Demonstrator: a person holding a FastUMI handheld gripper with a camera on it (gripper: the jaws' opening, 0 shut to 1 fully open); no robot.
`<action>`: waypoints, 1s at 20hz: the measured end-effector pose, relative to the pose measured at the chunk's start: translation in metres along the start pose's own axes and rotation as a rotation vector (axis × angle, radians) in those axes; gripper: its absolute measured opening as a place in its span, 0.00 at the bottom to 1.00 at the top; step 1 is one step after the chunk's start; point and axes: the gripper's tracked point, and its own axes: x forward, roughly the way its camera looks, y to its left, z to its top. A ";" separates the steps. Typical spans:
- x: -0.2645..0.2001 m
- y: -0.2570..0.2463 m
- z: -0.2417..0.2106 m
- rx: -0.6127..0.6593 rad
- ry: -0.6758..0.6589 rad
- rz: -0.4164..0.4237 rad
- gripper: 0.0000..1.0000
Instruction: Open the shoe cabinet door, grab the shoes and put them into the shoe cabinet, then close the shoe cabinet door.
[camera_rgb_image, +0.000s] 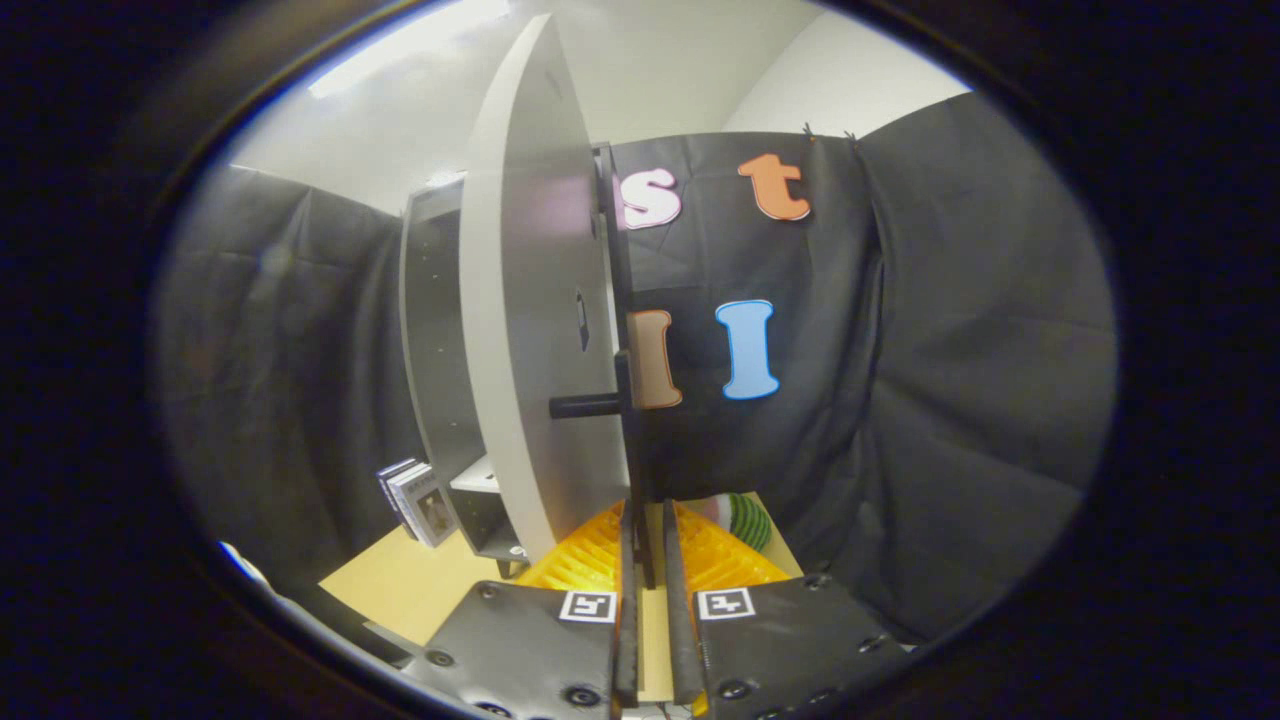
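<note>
The shoe cabinet (435, 330) stands ahead to the left, dark inside, with a pale shelf (476, 476) low down. Its pale door (530, 340) is swung open and I see it nearly edge-on. A long black handle bar (622, 300) runs down the door's free edge on a short black post (585, 405). My gripper (648, 590) is shut on the bar's lower end, which passes between the two fingers. Just beyond the fingers to the right lies a green-striped, pinkish thing (742, 515), perhaps a shoe, partly hidden.
A yellow ribbed rack (590, 560) lies under the door and the fingers on a light wooden surface (400, 590). Several books (418, 500) lean against the cabinet's lower left. Black cloth walls close in on the left and right.
</note>
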 end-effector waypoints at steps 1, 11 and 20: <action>-0.005 0.000 -0.001 0.000 -0.006 -0.007 0.15; -0.063 0.039 0.004 -0.004 -0.067 -0.088 0.15; -0.010 0.154 -0.036 -0.061 -0.062 -0.105 0.29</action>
